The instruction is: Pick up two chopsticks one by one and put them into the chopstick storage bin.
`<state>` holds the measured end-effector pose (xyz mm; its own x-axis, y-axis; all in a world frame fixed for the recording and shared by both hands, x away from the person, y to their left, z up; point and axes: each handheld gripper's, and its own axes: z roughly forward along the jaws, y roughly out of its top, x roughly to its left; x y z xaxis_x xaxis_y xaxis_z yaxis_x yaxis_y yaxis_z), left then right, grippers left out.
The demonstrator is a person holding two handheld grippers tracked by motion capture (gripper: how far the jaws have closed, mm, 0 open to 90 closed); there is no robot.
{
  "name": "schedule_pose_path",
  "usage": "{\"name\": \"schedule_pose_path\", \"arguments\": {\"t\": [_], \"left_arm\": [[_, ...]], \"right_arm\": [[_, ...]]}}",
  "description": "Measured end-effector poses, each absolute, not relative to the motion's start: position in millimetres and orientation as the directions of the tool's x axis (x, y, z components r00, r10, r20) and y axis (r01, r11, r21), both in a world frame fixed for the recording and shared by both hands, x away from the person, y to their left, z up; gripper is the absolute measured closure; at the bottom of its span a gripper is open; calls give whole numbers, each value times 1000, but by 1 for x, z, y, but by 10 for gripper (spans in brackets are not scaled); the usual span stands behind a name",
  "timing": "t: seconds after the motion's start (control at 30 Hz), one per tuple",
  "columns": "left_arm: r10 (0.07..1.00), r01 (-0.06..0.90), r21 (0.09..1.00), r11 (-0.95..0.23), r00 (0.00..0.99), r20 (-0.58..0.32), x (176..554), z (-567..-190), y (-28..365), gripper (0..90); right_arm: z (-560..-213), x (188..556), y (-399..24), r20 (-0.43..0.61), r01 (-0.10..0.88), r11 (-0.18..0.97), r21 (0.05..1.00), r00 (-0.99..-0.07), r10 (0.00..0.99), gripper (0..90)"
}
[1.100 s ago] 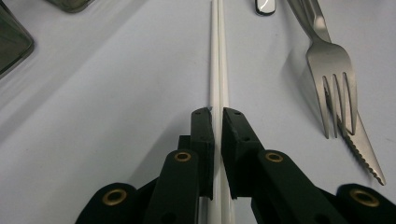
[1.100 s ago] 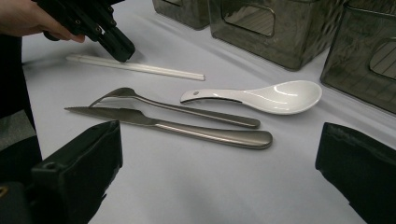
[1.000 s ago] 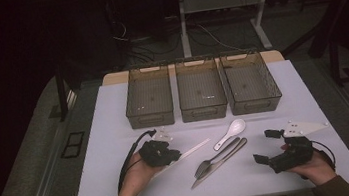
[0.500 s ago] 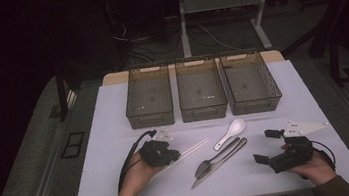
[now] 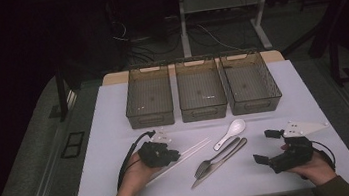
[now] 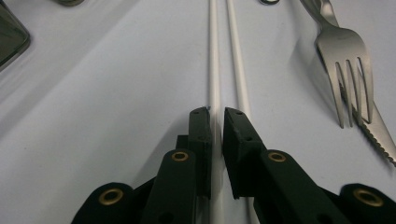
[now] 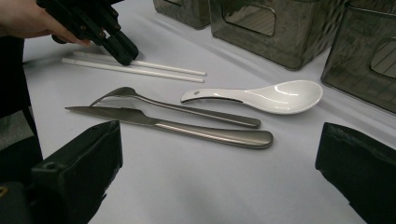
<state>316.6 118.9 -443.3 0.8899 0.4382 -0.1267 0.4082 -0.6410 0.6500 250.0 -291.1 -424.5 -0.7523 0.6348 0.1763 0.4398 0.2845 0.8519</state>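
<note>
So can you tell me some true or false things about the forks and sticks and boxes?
1. The left gripper has its jaws closed on one white chopstick. True.
2. The right gripper holds the white spoon. False: its jaws are open and the spoon lies on the table.
3. Three boxes stand in a row. True.
4. The fork lies inside a box. False: it lies on the table beside the knife.

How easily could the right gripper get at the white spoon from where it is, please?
Probably easily. The right gripper stands open, facing the spoon. Only the knife and fork lie flat on the table between them, so it could likely pass over them.
</note>
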Motion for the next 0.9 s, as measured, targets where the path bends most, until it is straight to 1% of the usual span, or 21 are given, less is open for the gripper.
{"name": "schedule_pose_path", "arguments": {"t": [0.03,0.1,0.17,0.27,0.63,0.7,0.9], "left_arm": [[430,398,654,-643,895,-121,318,-444,120,813],[438,406,660,-632,890,-129,317,-445,121,827],[427,390,664,-637,897,-118,318,-445,122,829],[429,392,670,-631,895,-120,317,-446,122,836],[432,395,670,-628,894,-122,317,-445,122,844],[429,381,671,-636,897,-103,316,-445,121,844],[440,387,669,-635,892,-99,314,-443,120,844]], "right_arm": [[-425,250,-291,176,439,285,852,-753,634,8],[-425,250,-291,176,440,285,851,-753,635,8],[-425,250,-291,177,440,285,851,-752,634,8],[-425,250,-291,177,441,286,851,-753,634,8],[-425,249,-290,177,441,288,850,-754,632,8],[-425,249,-290,178,441,288,850,-754,632,8],[-425,249,-290,179,441,287,850,-754,632,8]]}}
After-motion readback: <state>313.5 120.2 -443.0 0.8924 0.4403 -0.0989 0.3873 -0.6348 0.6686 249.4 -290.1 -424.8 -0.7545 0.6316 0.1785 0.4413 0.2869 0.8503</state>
